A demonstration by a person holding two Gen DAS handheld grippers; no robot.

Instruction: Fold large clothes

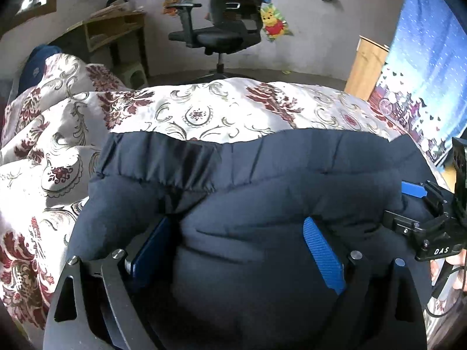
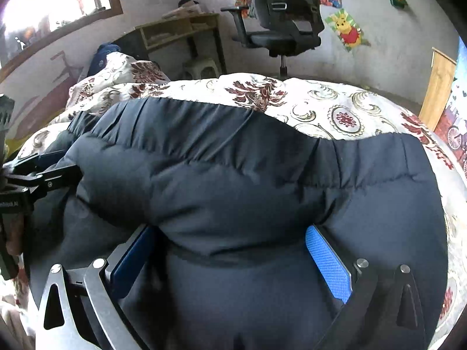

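A dark navy puffy jacket point(image 1: 262, 169) lies on a floral bedspread point(image 1: 204, 110), its elastic hem running across the far side. My left gripper point(image 1: 236, 221) points steeply down, jaws wide, with a thick fold of the jacket filling the gap and bulging over both blue pads point(image 1: 321, 250). In the right wrist view the same jacket point(image 2: 233, 151) swells between the blue pads point(image 2: 329, 262) of my right gripper point(image 2: 232, 227), which presses on it likewise. The two grippers stand side by side: the right one shows at the left view's right edge, the left one at the right view's left edge.
The bedspread point(image 2: 335, 110) extends beyond the jacket to the bed's far edge. Past it stand a black office chair point(image 1: 221, 35), a wooden desk point(image 1: 116, 29) and a small stool point(image 1: 134, 73). A blue curtain point(image 1: 423, 73) hangs at the right.
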